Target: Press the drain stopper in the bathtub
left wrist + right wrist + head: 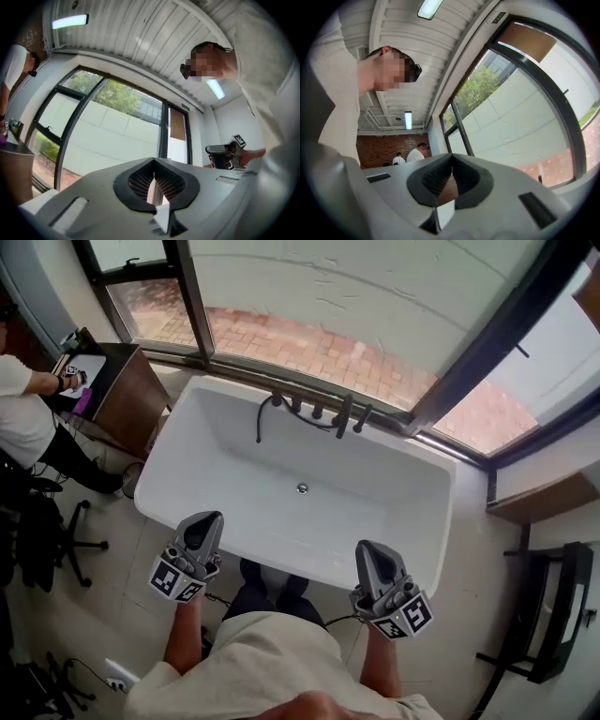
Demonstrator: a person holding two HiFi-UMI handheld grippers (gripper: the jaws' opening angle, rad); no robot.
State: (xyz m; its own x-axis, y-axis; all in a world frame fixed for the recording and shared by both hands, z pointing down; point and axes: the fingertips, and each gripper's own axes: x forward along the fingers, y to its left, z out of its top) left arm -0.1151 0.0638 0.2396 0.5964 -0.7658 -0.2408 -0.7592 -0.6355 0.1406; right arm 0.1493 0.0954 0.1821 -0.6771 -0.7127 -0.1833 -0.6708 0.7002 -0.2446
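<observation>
**Bathroom, seen from above**

- Bathtub (380,507): white, rectangular, set under a dark-framed window (187,296). Its near rim lies between the person and the tub floor.
- Drain stopper (302,488): small, round and metallic, on the tub floor at about mid-width, nearer the far wall. It is well apart from both tongs and untouched.
- Tap fittings (323,413): a row of dark pieces on the far rim, with a dark hose (262,423) hanging into the tub at their left end.
- Left gripper (201,524): held over the tub's near-left corner. Its own view (153,182) shows it tipped up toward the window and ceiling, jaws together with nothing between them.
- Right gripper (373,555): held at the near-right rim. Its own view (451,180) likewise shows it tipped upward, jaws pressed together and empty.
- Wooden cabinet (131,395): left of the tub.
- Second person (21,418): in a white shirt, at the cabinet.
- Office chair (56,531): black, on the floor at left.
- Black rack (553,615): right of the tub.
- Brick paving (319,348): outside the glass.
</observation>
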